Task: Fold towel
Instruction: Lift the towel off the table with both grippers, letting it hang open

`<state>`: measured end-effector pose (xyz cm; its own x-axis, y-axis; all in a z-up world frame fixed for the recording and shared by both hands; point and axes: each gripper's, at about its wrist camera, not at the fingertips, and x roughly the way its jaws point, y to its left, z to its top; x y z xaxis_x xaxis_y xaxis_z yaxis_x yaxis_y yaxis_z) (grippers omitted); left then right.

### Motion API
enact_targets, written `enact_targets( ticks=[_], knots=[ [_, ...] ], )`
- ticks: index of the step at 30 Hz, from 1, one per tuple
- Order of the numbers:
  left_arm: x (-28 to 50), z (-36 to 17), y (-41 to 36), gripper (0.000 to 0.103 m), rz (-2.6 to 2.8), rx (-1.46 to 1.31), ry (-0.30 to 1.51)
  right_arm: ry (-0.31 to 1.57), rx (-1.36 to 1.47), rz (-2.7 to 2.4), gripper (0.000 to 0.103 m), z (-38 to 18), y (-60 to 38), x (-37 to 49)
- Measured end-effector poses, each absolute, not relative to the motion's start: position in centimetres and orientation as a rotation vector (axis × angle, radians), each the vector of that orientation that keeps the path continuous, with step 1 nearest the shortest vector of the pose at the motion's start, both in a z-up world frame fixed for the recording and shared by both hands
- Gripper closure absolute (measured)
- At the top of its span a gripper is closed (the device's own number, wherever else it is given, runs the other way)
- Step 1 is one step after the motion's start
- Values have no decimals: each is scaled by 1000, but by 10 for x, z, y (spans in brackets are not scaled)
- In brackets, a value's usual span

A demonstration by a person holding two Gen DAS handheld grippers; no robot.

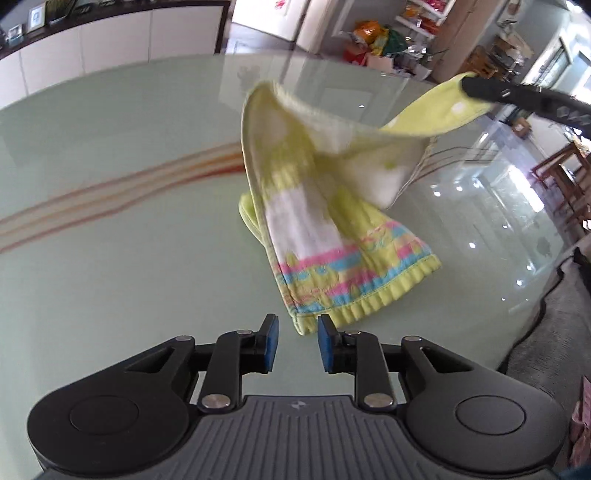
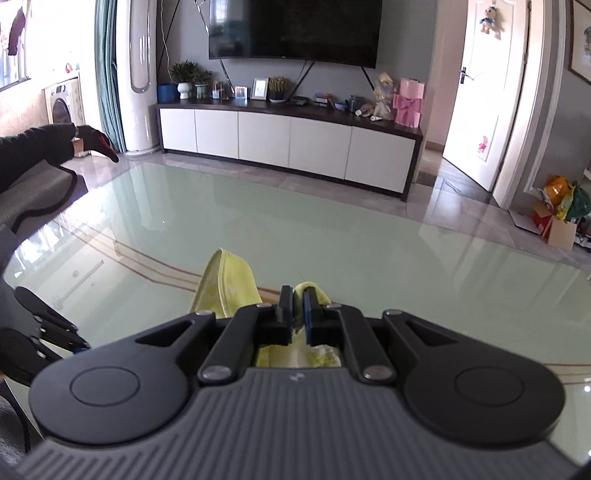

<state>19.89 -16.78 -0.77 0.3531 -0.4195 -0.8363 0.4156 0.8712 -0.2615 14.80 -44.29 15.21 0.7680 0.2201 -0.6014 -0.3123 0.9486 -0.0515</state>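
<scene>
A: Left wrist view first: we see our left gripper (image 1: 295, 341) low over the pale green glass table (image 1: 129, 266); its blue pads (image 1: 269, 347) stand apart with nothing between them; the ruffled corner of the towel (image 1: 332, 258) lies just ahead of the right pad, and whether they touch we cannot tell.

B: Agreed; the towel is yellow-green with a white middle and a pink and blue patterned band near its hem; that hem end rests on the glass, while the far end is lifted off the table, blurred, and hangs from the black tip of our right gripper (image 1: 467, 85) at upper right.

A: In the right wrist view we see that right gripper (image 2: 298, 308) with its jaws brought together on a fold of the yellow towel (image 2: 231, 288); cloth shows between the pads and bunched under them.

B: Beyond the table we see a white and dark TV cabinet (image 2: 288, 136) beneath a wall-mounted television (image 2: 295, 29); a black sleeve (image 2: 37, 147) reaches in at the left edge.
</scene>
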Motion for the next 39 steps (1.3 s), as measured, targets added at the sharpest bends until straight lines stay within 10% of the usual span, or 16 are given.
enact_targets(
  ticks=[11, 14, 16, 17, 33, 39],
  knots=[
    [199, -35, -200, 28, -435, 28, 1071, 628, -121, 303, 97, 150, -456, 142],
    [194, -34, -210, 43, -420, 74, 1042, 621, -114, 302, 97, 150, -459, 144],
    [194, -31, -211, 89, -412, 82, 1030, 615, -109, 302, 97, 150, -460, 143],
    [196, -31, -208, 95, -406, 66, 1039, 613, -108, 303, 97, 149, -460, 143],
    [204, -8, -184, 102, -444, 22, 1061, 559, -87, 292, 97, 160, -466, 151],
    [197, -35, -189, 86, -450, 50, 1098, 584, -116, 298, 97, 154, -462, 150]
  ],
)
